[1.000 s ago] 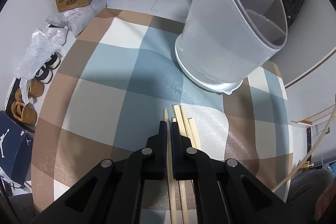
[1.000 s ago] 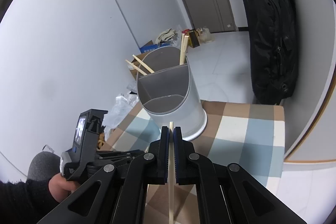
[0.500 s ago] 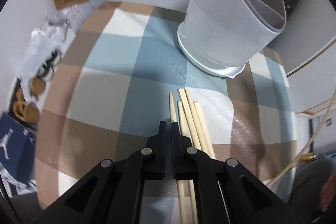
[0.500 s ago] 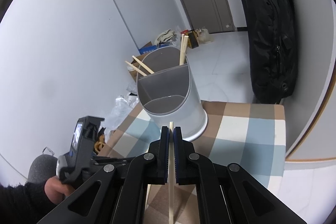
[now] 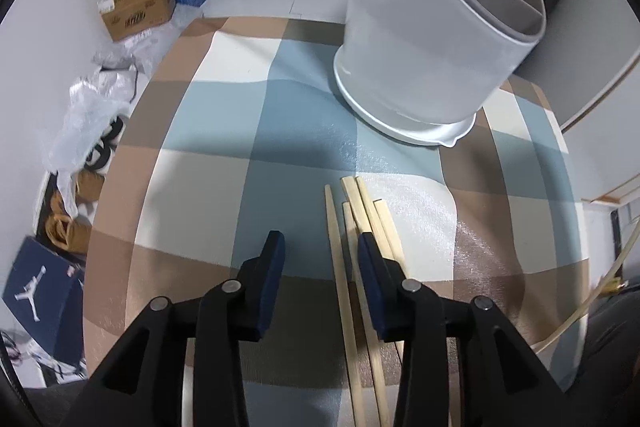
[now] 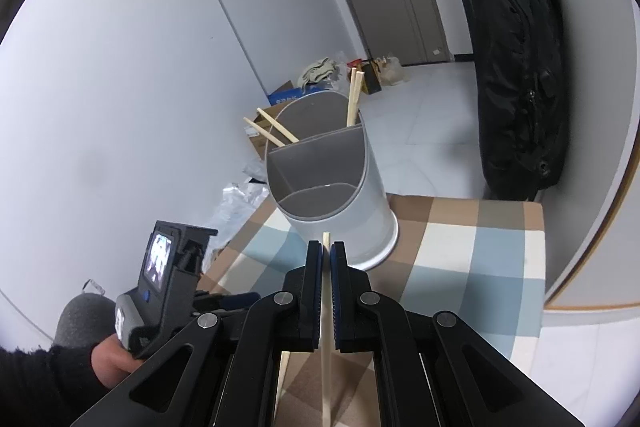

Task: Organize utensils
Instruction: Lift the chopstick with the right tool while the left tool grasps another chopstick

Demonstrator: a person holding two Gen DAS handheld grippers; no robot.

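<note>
My checked cloth (image 5: 208, 163) covers the table; boxes (image 5: 136, 5) line the floor. My left tongs (image 5: 320, 247), jaws just parted, straddle loose chopsticks (image 5: 360, 211) near the holder (image 6: 332, 187). Right tongs (image 6: 327, 255) pinch one chopstick (image 6: 326, 327), its lower end cut off, perhaps.

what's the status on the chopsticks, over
Left hand-held gripper just opened over loose chopsticks. Right hand-held gripper shut on one chopstick. Holder ahead, path clear.
</note>
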